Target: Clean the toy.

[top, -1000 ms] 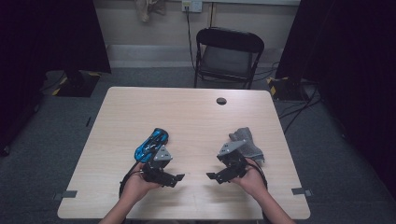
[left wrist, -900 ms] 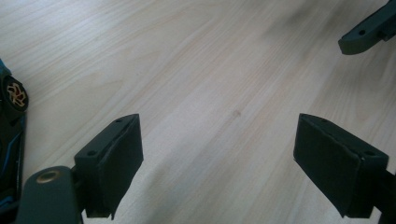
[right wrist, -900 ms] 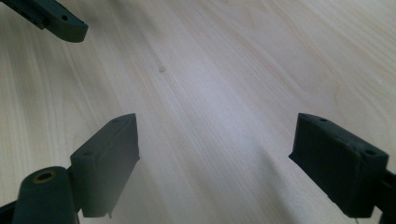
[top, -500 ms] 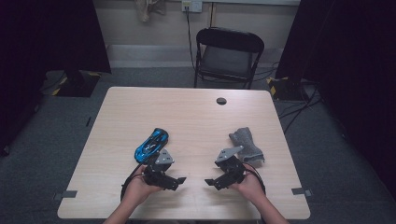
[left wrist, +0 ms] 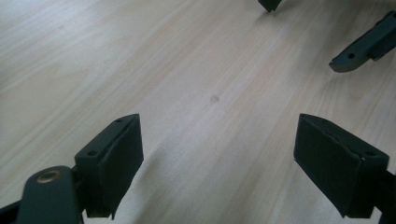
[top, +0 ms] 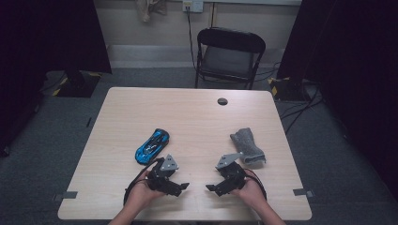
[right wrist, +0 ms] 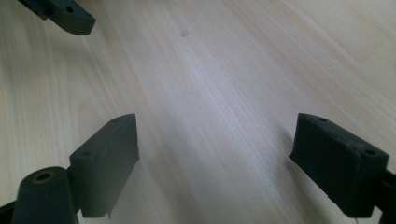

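On my left, the blue toy car (top: 152,146) lies just beyond my left gripper (top: 180,188), whose jaws are spread over bare table (top: 197,117). My right gripper (top: 212,188) faces it near the front edge, jaws equally wide and empty, and the grey cloth (top: 248,145) sits just beyond it to the right.

Left claw (top: 180,188) gaping, right claw (top: 212,188) gaping, tips facing inward

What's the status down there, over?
Both tongs open, empty, low over the table: left, right. Toy car beyond the left one, grey cloth beyond the right, both untouched. Nothing in the way.
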The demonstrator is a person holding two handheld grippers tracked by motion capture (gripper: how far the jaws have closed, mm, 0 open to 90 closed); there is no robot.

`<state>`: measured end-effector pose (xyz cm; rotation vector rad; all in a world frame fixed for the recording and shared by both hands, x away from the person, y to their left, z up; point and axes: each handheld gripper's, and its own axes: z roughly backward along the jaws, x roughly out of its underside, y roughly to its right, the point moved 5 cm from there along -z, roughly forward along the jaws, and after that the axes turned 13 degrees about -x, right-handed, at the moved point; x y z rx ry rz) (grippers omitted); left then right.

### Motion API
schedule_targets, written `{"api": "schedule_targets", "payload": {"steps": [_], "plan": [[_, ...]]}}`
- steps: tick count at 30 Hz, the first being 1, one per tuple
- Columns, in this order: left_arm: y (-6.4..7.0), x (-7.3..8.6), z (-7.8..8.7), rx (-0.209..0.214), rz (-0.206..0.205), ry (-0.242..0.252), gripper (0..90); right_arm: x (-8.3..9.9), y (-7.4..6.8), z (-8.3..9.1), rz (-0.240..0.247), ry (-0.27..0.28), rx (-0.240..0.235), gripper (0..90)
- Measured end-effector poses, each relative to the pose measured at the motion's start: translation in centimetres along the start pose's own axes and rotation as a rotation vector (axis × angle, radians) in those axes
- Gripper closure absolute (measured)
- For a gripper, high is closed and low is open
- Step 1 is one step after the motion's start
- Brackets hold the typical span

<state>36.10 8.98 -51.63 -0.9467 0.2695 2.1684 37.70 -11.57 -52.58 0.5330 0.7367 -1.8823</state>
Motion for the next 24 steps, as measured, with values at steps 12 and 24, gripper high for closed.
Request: {"api": "schedule_targets", "payload": {"steps": [12,24], "plan": [[1.1,0.8,-1.1,-0.001,-0.08,-0.019,15.0,0.7,-0.4,-0.5,0.052,0.023,0.052,11.4],[1.0,0.9,-1.4,0.02,-0.084,0.011,10.9,1.1,-0.4,-0.6,0.06,0.086,0.055,10.0]]}}
